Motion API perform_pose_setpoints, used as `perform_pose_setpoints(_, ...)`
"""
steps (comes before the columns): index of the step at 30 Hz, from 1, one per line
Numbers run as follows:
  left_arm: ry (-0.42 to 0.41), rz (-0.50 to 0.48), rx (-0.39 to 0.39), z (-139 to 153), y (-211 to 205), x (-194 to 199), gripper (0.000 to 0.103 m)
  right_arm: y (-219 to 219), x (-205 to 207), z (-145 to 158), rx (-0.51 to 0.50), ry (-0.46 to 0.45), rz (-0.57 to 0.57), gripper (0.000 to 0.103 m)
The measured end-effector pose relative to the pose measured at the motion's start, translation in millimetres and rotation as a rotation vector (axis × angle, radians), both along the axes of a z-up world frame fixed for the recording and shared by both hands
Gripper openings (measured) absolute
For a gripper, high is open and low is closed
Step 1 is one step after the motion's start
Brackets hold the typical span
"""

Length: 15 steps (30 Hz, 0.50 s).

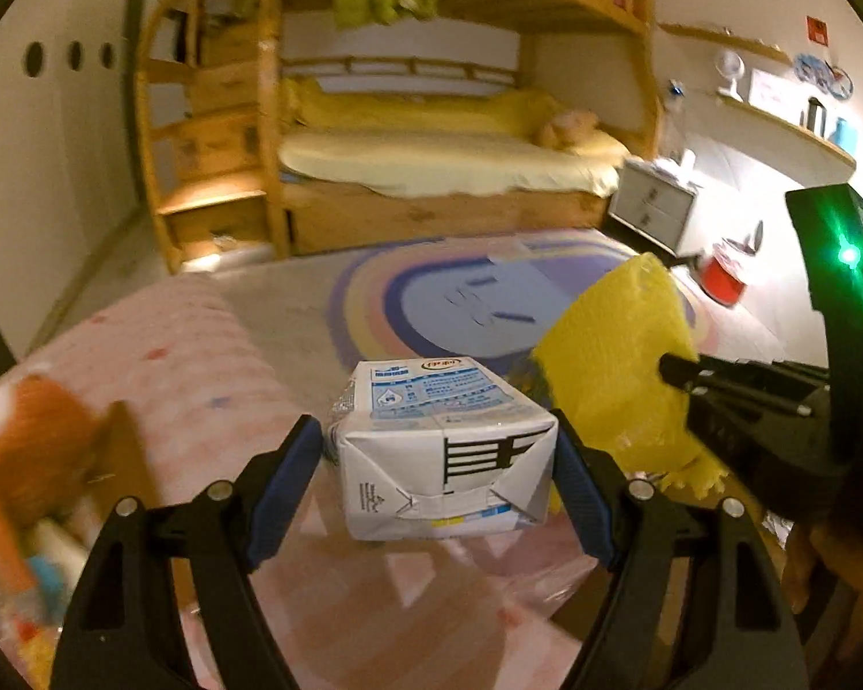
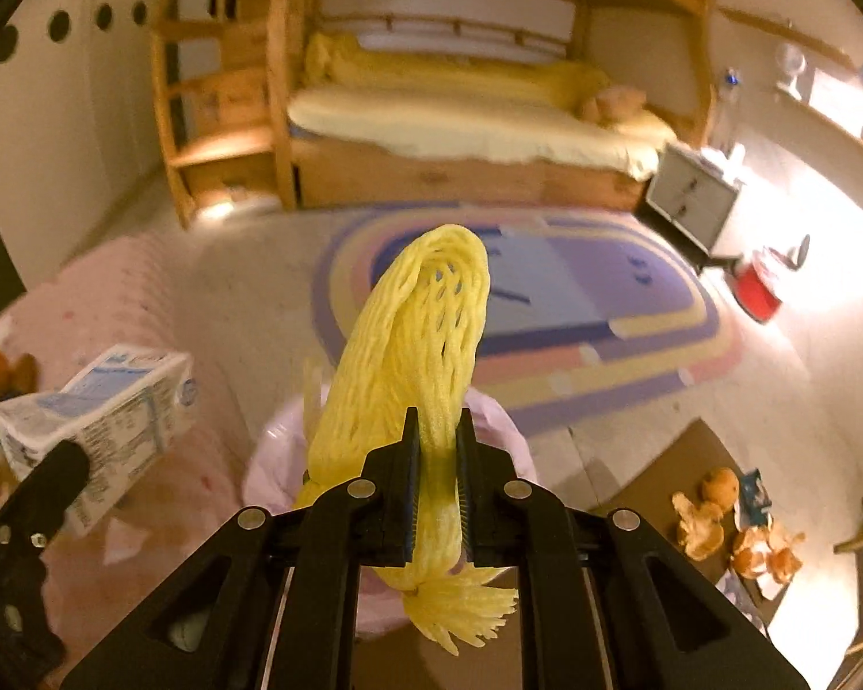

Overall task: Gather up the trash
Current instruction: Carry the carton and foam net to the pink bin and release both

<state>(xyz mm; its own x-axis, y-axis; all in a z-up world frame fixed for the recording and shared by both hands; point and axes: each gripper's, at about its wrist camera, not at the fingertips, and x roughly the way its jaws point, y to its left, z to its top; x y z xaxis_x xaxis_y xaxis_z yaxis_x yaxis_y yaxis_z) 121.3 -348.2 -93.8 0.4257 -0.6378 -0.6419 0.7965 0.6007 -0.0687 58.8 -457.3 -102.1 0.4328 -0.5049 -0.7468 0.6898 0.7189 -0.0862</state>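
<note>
Left tongs (image 1: 440, 457): spread wide around a white milk carton (image 1: 440, 448), 1 blue pad pressed on each of its 2 sides, the carton lying lengthwise between them and raised clear of everything below.
Right tongs (image 2: 436, 477): nearly pressed together, pinching a yellow foam net sleeve (image 2: 414, 356) near its frayed lower end; the rest of the sleeve stood up past the fingertips.
Milk carton from the right wrist view (image 2: 100, 420): just left of the net sleeve, tilted, gripped by the other tongs.
Net sleeve from the left wrist view (image 1: 621, 356): just right of the carton, close beside it, not clearly touching.
Pink bag (image 2: 282, 460): directly below the net sleeve, mostly hidden behind it; whether it was open could not be told.
Orange peels (image 2: 742, 529): well right of the net sleeve, scattered on a brown board on the floor.
Rug (image 2: 592, 310): beyond the net sleeve, striped in purple, pink and yellow.
Bunk bed (image 2: 466, 121): far behind the net sleeve, wooden, with yellow bedding.
Red container (image 2: 756, 290): far right of the net sleeve, on the floor.
</note>
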Motion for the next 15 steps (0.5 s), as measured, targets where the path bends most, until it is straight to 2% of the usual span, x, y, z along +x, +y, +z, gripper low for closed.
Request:
perform_pose_setpoints(5,0.075,-0.056,-0.001,-14.8,-24.0,7.3,0.077,-32.8,-10.1,-17.6,0.070,0.020,-0.056,0.016)
perform_pose_setpoints(6,0.094,-0.063,0.000,-18.0,-29.9,9.6,0.077,-38.8,-12.4,-20.8,0.091,0.011,-0.069,0.022)
perform_pose_setpoints(7,0.117,-0.063,0.002,-21.1,-36.8,12.6,0.082,-41.5,-14.0,-21.9,0.105,0.004,-0.077,0.035)
perform_pose_setpoints(9,0.145,-0.059,-0.011,-23.7,-39.1,16.2,0.085,-44.5,-16.5,-23.6,0.117,-0.010,-0.096,0.051)
perform_pose_setpoints(12,0.148,-0.032,-0.015,-22.1,-38.5,21.3,0.085,-45.1,-21.8,-19.4,0.121,-0.046,-0.114,0.051)
perform_pose_setpoints(15,0.113,0.032,-0.014,-12.1,-27.2,22.9,0.085,-41.4,-27.0,-9.6,0.107,-0.101,-0.117,0.051)
